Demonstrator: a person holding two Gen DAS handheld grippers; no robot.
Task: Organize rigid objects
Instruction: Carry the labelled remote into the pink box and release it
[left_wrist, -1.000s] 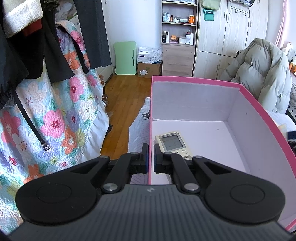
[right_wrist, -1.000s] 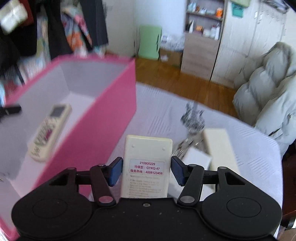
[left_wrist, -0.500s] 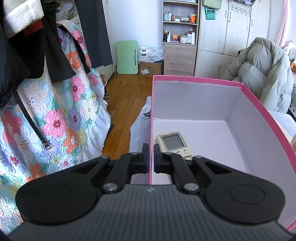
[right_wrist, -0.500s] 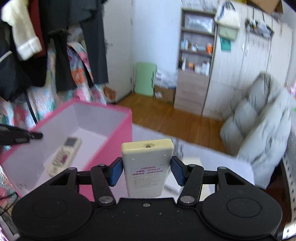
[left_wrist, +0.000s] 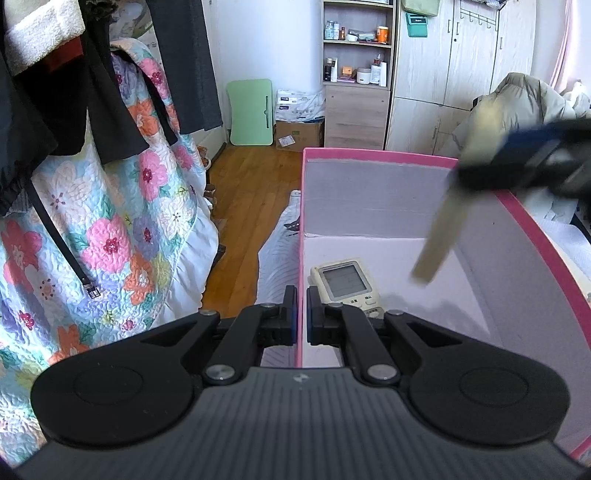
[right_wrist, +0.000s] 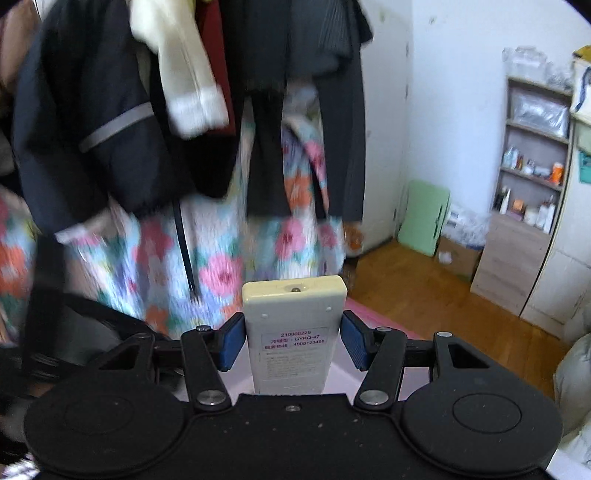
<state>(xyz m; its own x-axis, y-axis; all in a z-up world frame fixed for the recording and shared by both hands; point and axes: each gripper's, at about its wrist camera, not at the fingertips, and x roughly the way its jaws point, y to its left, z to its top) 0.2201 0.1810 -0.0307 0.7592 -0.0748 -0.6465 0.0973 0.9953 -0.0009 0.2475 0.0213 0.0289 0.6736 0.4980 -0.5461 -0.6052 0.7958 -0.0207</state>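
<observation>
A pink box (left_wrist: 369, 155) with pale inner walls stands open in front of me. A cream remote (left_wrist: 345, 282) with a grey screen lies on its floor near the left wall. My left gripper (left_wrist: 301, 317) is shut on the rim of that left wall. My right gripper (right_wrist: 293, 332) is shut on a second cream remote (right_wrist: 291, 369), label side up. In the left wrist view the right gripper (left_wrist: 517, 158) shows blurred over the box's right rim, and its remote (left_wrist: 443, 229) hangs slanted down into the box.
Dark coats and a floral quilt (left_wrist: 110, 229) hang at the left. Wooden floor (left_wrist: 251, 192) runs back to a green board (left_wrist: 251, 110), a cardboard carton, a shelf unit (left_wrist: 354, 74) and wardrobes. A puffy grey coat (left_wrist: 532, 96) lies behind the box.
My right gripper has swung left and up with its remote, from beside the box to over it, and now shows in the left wrist view. The left gripper has stayed put.
</observation>
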